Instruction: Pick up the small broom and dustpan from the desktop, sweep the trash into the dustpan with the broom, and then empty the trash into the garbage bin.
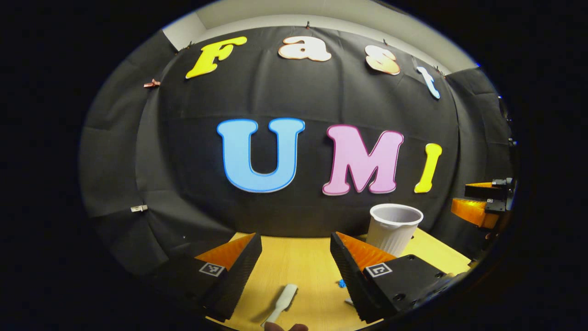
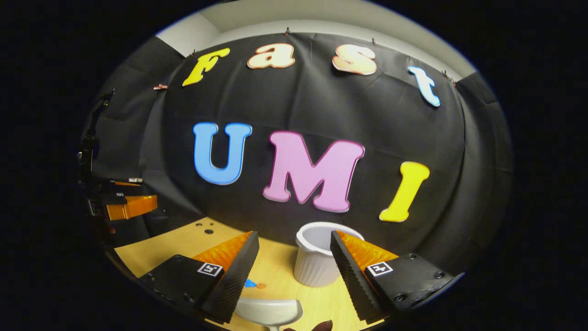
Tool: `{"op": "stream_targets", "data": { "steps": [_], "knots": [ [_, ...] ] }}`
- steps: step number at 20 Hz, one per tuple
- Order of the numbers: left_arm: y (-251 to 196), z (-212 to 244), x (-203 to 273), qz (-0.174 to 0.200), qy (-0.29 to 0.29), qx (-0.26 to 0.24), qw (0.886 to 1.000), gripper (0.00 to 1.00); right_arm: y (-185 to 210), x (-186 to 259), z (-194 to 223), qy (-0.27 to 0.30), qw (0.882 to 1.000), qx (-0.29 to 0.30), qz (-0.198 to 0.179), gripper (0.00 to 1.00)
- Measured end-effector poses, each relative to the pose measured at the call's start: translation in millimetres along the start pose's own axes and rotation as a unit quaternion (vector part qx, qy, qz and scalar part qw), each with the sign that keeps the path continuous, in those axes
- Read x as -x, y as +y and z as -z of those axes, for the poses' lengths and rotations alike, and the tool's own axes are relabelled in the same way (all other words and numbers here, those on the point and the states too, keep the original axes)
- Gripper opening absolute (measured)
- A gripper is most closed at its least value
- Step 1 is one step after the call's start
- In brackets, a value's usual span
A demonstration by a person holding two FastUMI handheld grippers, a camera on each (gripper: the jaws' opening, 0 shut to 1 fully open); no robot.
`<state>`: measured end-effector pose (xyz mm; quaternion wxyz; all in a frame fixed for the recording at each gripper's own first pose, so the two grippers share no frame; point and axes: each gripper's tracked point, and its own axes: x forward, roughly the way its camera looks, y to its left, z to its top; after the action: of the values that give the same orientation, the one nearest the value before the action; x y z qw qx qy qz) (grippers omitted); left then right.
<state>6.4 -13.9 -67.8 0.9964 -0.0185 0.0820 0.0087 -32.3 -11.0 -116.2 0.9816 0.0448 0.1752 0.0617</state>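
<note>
Left gripper (image 1: 296,257) hangs above the wooden desktop (image 1: 303,266) with its jaws spread wide and nothing between them. Below the gap lies the small broom (image 1: 284,303), handle pointing toward the near edge. A blue scrap of trash (image 1: 341,283) sits just beside the right finger. The white ribbed garbage bin (image 1: 393,227) stands near the desktop's far edge, with bare wood between it and the broom. Right gripper (image 2: 294,259) is likewise open and empty; the white dustpan (image 2: 268,311) lies under it at the near edge, partly cut off, so its handle is hard to judge.
</note>
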Motion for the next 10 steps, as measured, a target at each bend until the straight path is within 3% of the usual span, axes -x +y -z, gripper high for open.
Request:
{"op": "stream_targets", "data": {
  "steps": [4, 10],
  "knots": [
    [16.7, 37.3, 6.3, -0.022, 0.041, 0.011, 0.999, 0.95, -3.9, 13.8, 94.7, 0.136, 0.990, -0.011, -0.036, 0.97],
    [35.9, 69.8, 9.4, -0.049, 0.071, -0.005, 0.996, 0.96, -14.6, 15.2, 225.0, 0.317, 0.944, 0.010, -0.084, 0.97]
  ]
}}
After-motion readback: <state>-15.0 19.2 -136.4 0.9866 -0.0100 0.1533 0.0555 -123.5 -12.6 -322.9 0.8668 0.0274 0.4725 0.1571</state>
